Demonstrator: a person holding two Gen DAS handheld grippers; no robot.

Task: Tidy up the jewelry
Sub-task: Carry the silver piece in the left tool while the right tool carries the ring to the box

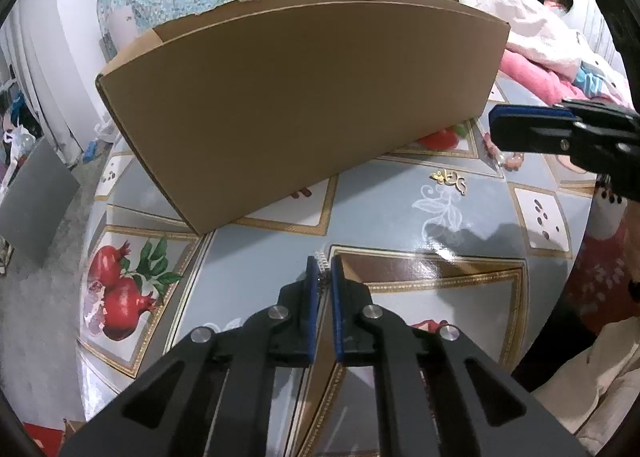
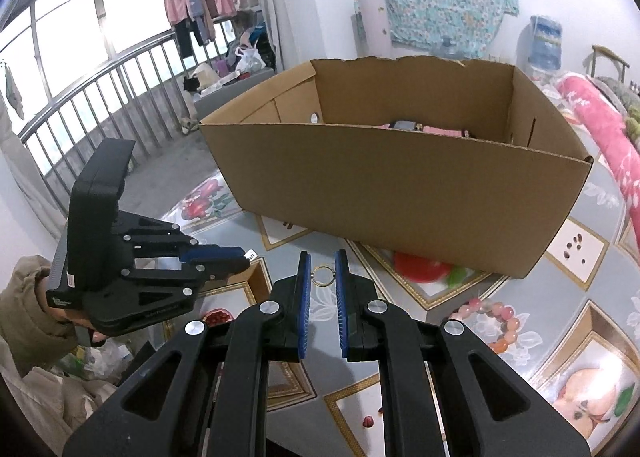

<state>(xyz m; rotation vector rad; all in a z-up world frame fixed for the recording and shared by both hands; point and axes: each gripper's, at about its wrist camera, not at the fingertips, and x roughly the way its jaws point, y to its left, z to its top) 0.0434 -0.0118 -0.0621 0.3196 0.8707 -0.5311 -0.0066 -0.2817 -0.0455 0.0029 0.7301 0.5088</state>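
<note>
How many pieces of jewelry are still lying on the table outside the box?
2: a gold ring lying between the open right gripper fingers, and a pink bead bracelet near the cardboard box. The left gripper pinches a small sparkly piece; more may be hidden.

One cardboard box [image 2: 400,193] on counter [image 2: 532,289], toward 12 o'clock. Two tools: left tool [image 1: 325,263] pinching one small silver sparkly piece [image 1: 321,259]; right tool [image 2: 323,257], jaws apart. One gold ring [image 2: 323,275] on counter between right tool's fingers. One gold ornament [image 1: 451,179] at 1 o'clock in left view. One pink-orange bead bracelet [image 2: 490,323] at 3 o'clock in right view. Items inside box partly hidden, count unclear.
</note>
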